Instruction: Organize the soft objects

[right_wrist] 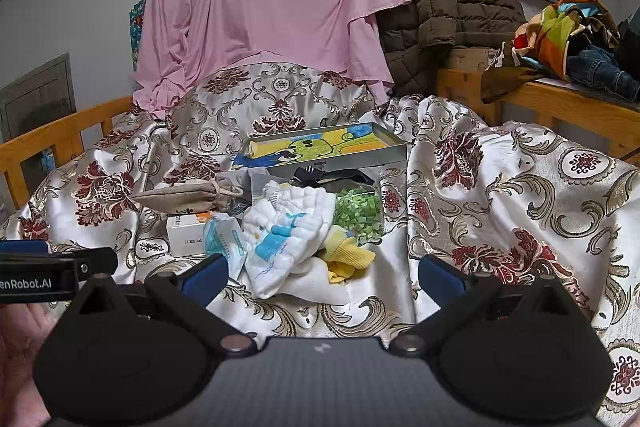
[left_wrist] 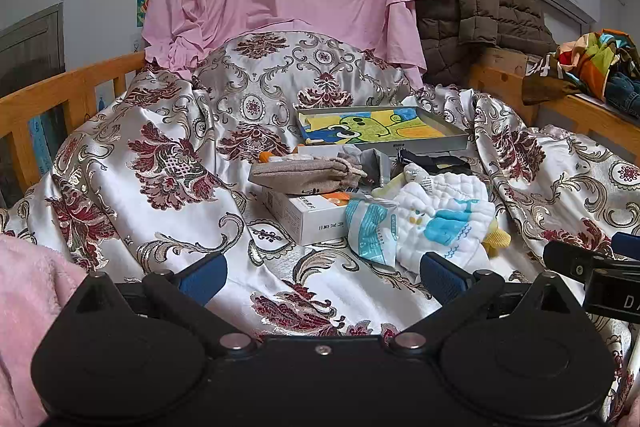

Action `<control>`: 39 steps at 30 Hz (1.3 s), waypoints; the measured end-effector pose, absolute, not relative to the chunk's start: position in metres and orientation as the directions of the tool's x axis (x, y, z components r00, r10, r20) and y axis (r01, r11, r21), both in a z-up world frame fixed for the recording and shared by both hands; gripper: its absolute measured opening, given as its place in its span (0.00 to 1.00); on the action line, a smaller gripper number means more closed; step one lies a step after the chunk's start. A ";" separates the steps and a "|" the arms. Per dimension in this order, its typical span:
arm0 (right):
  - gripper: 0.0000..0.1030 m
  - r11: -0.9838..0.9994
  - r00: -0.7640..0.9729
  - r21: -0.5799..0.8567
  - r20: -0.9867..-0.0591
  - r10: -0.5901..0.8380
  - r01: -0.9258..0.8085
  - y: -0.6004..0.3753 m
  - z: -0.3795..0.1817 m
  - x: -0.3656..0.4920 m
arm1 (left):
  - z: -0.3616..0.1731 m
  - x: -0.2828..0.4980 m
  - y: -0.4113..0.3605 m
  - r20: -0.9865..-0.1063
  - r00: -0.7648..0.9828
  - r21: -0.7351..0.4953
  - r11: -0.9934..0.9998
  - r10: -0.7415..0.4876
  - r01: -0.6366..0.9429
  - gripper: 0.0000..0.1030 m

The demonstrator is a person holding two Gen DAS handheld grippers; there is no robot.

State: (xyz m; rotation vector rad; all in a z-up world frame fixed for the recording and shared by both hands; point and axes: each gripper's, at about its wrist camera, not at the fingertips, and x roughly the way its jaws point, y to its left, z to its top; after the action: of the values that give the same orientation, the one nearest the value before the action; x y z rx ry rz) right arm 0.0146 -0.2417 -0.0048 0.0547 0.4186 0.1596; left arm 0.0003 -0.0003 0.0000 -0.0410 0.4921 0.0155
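white quilted cloth (right_wrist: 286, 235) lies heaped with a yellow sock (right_wrist: 346, 255) and drawstring pouch (right_wrist: 188, 195) mid-bed, seemingly unsorted, while the left claw (left_wrist: 322, 277) and right claw (right_wrist: 322, 275) hover spread and empty, so nearly everything remains.

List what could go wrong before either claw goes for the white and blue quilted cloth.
1. The white and blue quilted cloth overlaps the yellow sock and a plastic packet, so a pinch may lift those too.
2. The cloth lies close to the white box; a wide-open right claw could nudge it.
3. The satin bedspread is loose and wrinkled, so a low left claw might snag it.
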 end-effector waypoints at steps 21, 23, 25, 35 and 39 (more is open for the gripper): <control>1.00 0.984 0.889 0.088 -0.423 0.175 -0.152 -0.242 -0.008 0.020 | 0.000 0.001 0.000 -0.483 0.876 -0.032 0.999 -0.001 -0.016 0.99; 1.00 0.985 0.884 0.077 -0.433 0.174 -0.156 -0.237 -0.010 0.022 | -0.002 0.004 0.000 -0.493 0.870 -0.035 0.999 -0.009 -0.009 0.99; 1.00 0.983 0.876 0.068 -0.446 0.183 -0.171 -0.236 -0.010 0.026 | -0.003 0.011 0.003 -0.516 0.856 -0.037 0.999 -0.014 -0.005 0.99; 1.00 0.950 0.828 -0.028 -0.498 0.256 -0.311 -0.221 -0.015 0.066 | 0.007 0.071 0.025 -0.633 0.769 -0.093 0.995 -0.093 0.043 0.99; 1.00 0.921 0.800 -0.063 -0.521 0.298 -0.384 -0.213 -0.022 0.087 | 0.003 0.113 0.036 -0.695 0.696 -0.189 0.980 -0.181 0.067 0.99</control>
State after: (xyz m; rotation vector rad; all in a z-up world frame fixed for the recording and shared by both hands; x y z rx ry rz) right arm 0.0875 -0.2127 -0.0217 -0.1687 0.5299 0.3679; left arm 0.1134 0.0356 0.0027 -0.1533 0.7896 -0.1387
